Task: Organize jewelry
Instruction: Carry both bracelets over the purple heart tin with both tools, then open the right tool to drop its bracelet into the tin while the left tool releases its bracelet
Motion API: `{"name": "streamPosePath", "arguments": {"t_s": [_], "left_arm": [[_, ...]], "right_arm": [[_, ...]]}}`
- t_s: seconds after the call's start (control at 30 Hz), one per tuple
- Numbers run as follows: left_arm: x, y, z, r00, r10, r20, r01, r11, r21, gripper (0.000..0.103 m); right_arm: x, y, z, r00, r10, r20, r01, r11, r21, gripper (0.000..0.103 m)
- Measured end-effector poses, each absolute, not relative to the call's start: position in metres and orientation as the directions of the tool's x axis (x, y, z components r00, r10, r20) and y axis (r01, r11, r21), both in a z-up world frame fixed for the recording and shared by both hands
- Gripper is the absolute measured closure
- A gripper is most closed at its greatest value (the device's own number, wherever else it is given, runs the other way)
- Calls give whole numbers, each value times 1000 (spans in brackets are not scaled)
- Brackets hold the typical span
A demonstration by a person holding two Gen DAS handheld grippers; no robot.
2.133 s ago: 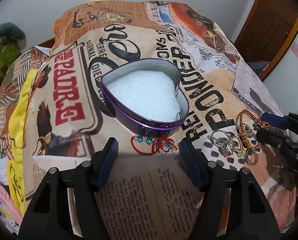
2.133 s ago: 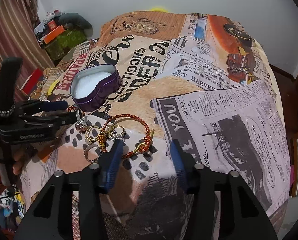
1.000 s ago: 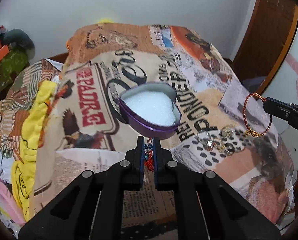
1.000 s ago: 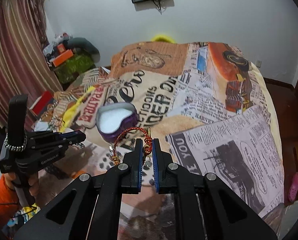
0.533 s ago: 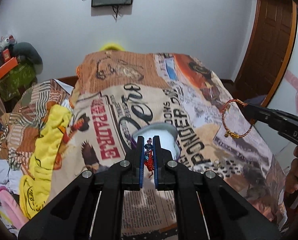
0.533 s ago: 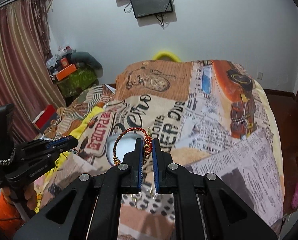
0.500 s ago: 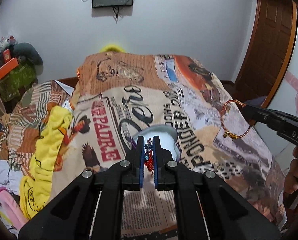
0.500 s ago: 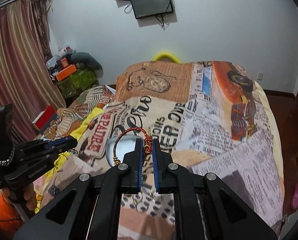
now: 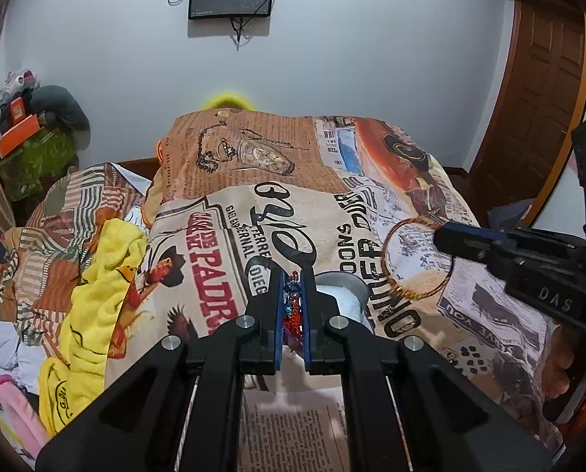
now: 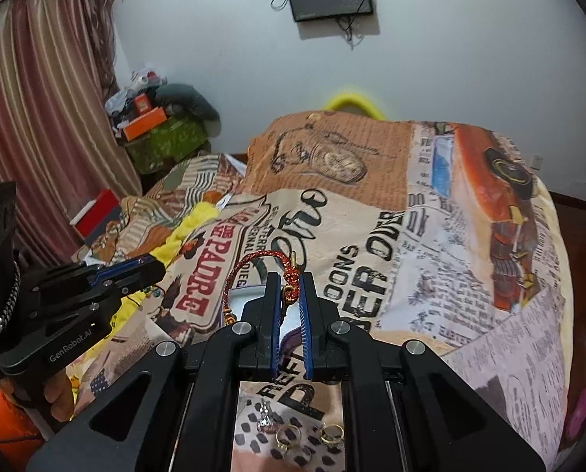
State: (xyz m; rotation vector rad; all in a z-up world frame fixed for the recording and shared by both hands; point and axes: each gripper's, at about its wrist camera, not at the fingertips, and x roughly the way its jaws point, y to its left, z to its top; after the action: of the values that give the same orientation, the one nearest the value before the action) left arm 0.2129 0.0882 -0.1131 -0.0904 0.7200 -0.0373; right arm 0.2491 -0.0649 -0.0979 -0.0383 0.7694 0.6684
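Both grippers have risen since a second ago. The left gripper (image 9: 292, 302) pinches the beaded red bracelet (image 9: 291, 308), now hanging over the near edge of the heart tin (image 9: 342, 284). The right gripper (image 10: 290, 303) pinches the red cord bangle (image 10: 253, 271) above the tin. Rings (image 10: 293, 434) lie on the bedspread (image 9: 285, 165) nearer than the tin, so both drops seem next.

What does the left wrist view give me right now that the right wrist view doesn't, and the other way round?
Only the left wrist view shows the left gripper clamping the red beaded bracelet, plus the wooden door. Only the right wrist view shows the loose rings lying on the bedspread, plus the curtain. Both show the right gripper pinching the red-and-gold cord bracelet, and the heart-shaped tin partly hidden behind the fingers.
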Motion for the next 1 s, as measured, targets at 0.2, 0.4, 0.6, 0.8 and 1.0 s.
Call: {"name": "streamPosePath", "arguments": {"t_s": [0.2,0.4,0.6,0.8,1.0], "left_arm": [[229,88,-123,731,-90,-677,12,993,-119,97],[250,89,-146,667,-139,-732,23,986,-167,97],[265,90,-165,616,-171,-769,25,980,-198,97],[278,90,-179,581,-181,-793,29,979,-202,97],[284,93,-187,561,-196,-804,21,975,-223,97]], "right_arm": [[262,-48,-115,458,535,-710,-607,772,190,95],[272,-33,-133,398,512,-761,-626,758,183,95],[279,-21,-150,349,481,-804,-642,748,169,95],[283,-17,-162,327,460,-826,-645,747,161,95],[287,-17,-167,312,458,-833,-639,750,173,95]]}}
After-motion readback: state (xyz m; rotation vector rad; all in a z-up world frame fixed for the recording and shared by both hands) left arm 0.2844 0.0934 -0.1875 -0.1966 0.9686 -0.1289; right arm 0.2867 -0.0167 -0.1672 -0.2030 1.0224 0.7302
